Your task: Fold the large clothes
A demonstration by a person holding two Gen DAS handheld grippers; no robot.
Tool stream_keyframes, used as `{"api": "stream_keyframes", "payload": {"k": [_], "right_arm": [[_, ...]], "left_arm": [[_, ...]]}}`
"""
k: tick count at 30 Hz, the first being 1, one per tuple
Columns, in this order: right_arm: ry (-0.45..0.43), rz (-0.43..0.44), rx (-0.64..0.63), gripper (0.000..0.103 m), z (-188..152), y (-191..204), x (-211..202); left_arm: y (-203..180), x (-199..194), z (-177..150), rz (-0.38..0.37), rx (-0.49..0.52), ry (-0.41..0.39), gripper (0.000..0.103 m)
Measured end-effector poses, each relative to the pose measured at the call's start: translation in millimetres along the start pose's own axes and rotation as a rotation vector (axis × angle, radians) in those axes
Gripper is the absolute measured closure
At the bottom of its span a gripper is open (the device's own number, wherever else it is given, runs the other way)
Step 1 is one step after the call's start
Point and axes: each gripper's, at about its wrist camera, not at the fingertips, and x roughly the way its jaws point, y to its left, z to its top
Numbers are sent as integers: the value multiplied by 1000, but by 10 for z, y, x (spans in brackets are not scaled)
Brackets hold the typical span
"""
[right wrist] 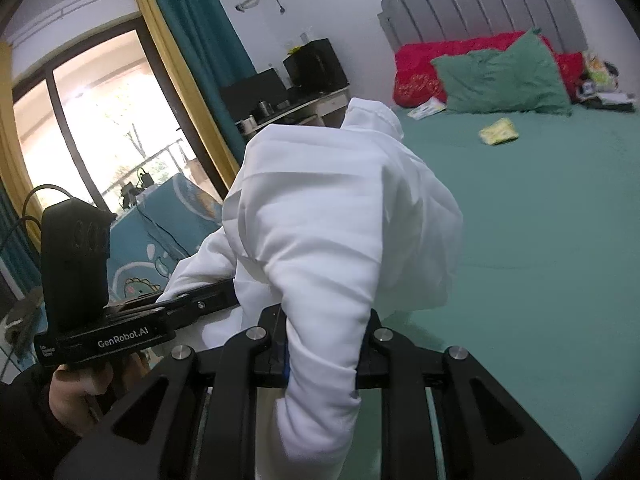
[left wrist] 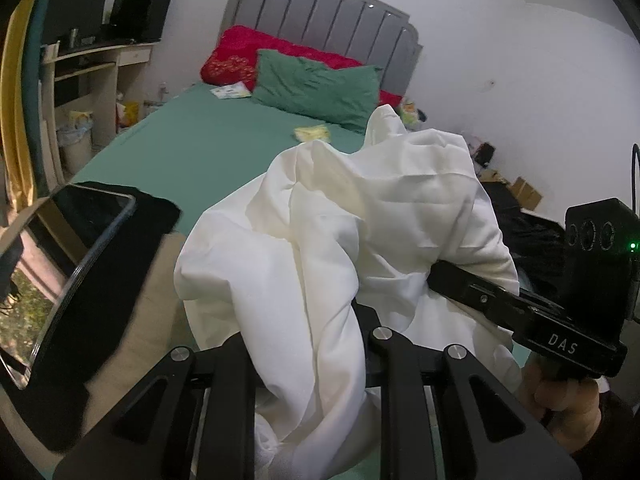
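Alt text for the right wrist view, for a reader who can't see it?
A bunched white garment is clamped in the right gripper above a green bed; the left gripper grips it too. Green pillow behind.

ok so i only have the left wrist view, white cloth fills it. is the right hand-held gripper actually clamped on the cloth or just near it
Observer: Clamped. In the right wrist view the right hand-held gripper has its fingers closed on a bunched fold of the white garment.
Operator: is the cloth on the bed or in the air
Observer: Mostly lifted; the right view shows it bunched up above the green bedsheet, with its lower edge close to the sheet.
Operator: anything to my left i can't see
Observer: A bright window with teal curtains and a teal cartoon-printed cover just behind the left hand-held gripper, which is also closed on the garment.
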Motion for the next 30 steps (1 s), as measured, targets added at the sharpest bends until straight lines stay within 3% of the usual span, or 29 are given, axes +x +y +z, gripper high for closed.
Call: {"api": "stream_keyframes", "payload": {"k": [3, 8, 12, 14, 16, 19, 23, 25, 30], "right_arm": [[3, 37, 40, 84, -66, -158, 286], [45, 77, 143, 84, -301, -570, 749], [147, 37, 236, 83, -605, -972, 1039], [172, 18, 312, 76, -699, -1184, 1094], [179, 44, 381, 74, -736, -1331, 1078], [212, 11, 302, 68, -683, -1246, 1053], [268, -14, 220, 55, -637, -1126, 996], [299, -52, 197, 44, -631, -1090, 937], [362, -180, 115, 30, -614, -1000, 794]], "left_arm": [[168, 154, 80, 18, 9, 19, 82], [442, 635, 1, 47, -1, 123, 82], [609, 1206, -200, 56, -39, 298, 80], [672, 1380, -269, 64, -60, 355, 76], [725, 1412, -290, 56, -99, 361, 67], [849, 1357, -335, 57, -161, 368, 58], [926, 1116, -326, 58, -196, 338, 58], [906, 984, -350, 86, -184, 323, 58], [839, 831, -413, 111, -161, 324, 58]]}}
